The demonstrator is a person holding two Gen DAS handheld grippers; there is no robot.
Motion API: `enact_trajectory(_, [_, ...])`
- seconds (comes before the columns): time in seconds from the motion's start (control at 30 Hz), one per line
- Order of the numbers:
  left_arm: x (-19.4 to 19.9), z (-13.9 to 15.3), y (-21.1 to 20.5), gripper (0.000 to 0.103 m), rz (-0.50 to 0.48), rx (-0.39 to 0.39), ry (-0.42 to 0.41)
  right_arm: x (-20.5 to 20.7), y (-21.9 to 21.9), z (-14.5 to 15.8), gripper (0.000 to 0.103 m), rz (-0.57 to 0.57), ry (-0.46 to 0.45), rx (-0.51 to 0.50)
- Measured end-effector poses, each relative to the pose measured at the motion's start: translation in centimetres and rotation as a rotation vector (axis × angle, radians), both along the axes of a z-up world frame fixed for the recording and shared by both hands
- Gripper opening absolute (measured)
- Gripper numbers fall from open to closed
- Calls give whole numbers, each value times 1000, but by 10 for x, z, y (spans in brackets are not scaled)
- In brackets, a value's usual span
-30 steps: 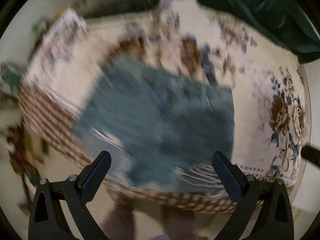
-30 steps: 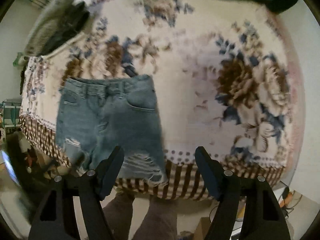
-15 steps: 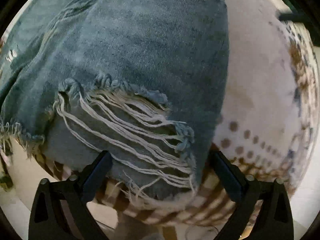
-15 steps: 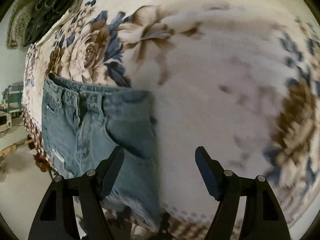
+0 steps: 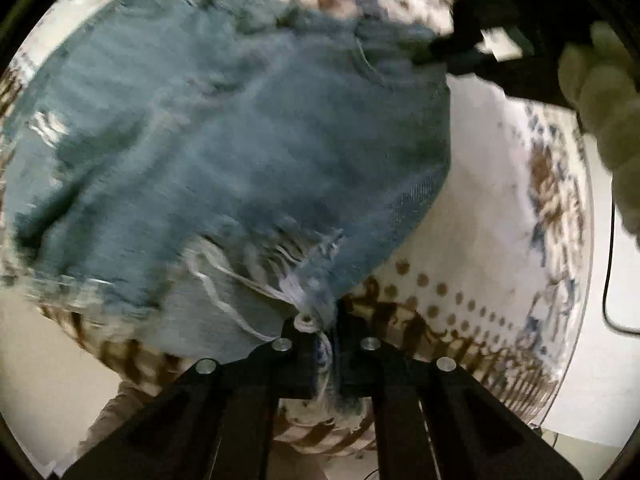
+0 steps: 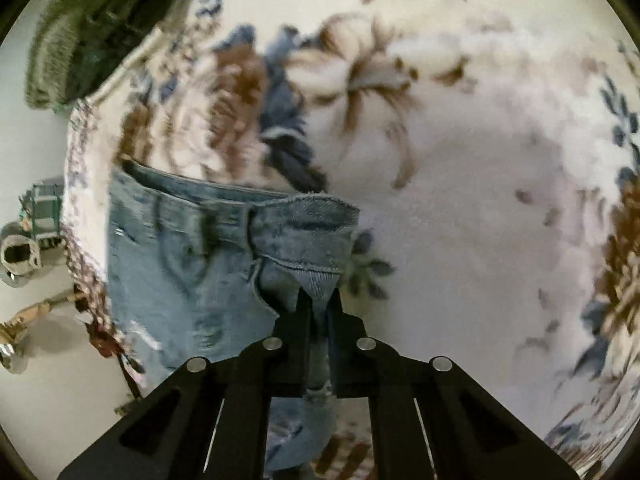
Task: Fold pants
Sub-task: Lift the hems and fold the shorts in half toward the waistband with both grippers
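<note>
Blue ripped denim shorts (image 5: 240, 152) lie on a floral bedspread. In the left wrist view my left gripper (image 5: 326, 328) is shut on the frayed hem corner of the right leg. In the right wrist view my right gripper (image 6: 318, 304) is shut on the right end of the waistband, and the shorts (image 6: 192, 264) spread out to the left of it. The right gripper's dark body (image 5: 472, 52) shows at the top right of the left view, at the waistband corner.
The floral bedspread (image 6: 460, 184) with a brown checked border (image 5: 460, 344) covers the bed. A dark green folded garment (image 6: 92, 36) lies at the far left. A pale gloved hand (image 5: 608, 120) shows at the right. Floor with clutter (image 6: 24, 264) lies left of the bed.
Both grippers were open above the shorts and have now shut: the left on the frayed hem, the right on the waistband corner. Both moved down close to the fabric.
</note>
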State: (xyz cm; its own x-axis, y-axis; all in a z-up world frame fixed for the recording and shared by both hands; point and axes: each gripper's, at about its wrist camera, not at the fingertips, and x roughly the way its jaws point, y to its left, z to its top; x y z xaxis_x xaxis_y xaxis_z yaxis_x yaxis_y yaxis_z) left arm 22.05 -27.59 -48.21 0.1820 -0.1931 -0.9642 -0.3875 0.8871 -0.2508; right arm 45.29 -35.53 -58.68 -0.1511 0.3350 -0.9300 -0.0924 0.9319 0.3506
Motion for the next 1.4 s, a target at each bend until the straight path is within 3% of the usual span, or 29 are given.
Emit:
enact_trajectory(0.23, [-35,44,97,3,91,-15,-126,-9,45,79,6,-9,-75,14])
enact_trajectory(0.4, [-24,54,151,3,198,15,-204,-8,120,120,6,66,-129,32])
enact_trajectory(0.5, [-24,53,198,3,295,49,-226,-6,189,126,6,149,-160,22])
enact_trajectory(0.6, [-22,35,240,3,366,53,-210,-7,248,112,6,227,-185,-22])
enact_trajectory(0.8, [-10,-23,314,3,412,8,-133,0,342,63,6,340,-181,-141])
enact_trajectory(1.1, [-3,-68,369,7,486,-52,-90,11,381,6,8,365,-119,-238])
enact_trajectory(1.17, [-6,-69,372,7,508,-74,-86,13,384,4,15,371,-84,-210])
enact_trajectory(1.27, [-16,-64,374,10,557,-98,-57,13,383,15,50,381,-63,-124])
enact_trajectory(1.3, [-21,-60,374,16,573,-82,-49,13,381,21,69,384,-73,-116])
enact_trajectory(1.33, [-25,-56,375,29,591,-68,-39,11,376,29,79,389,-84,-101])
enact_trajectory(1.4, [-36,-44,377,47,618,-40,-63,9,365,40,81,394,-100,-85])
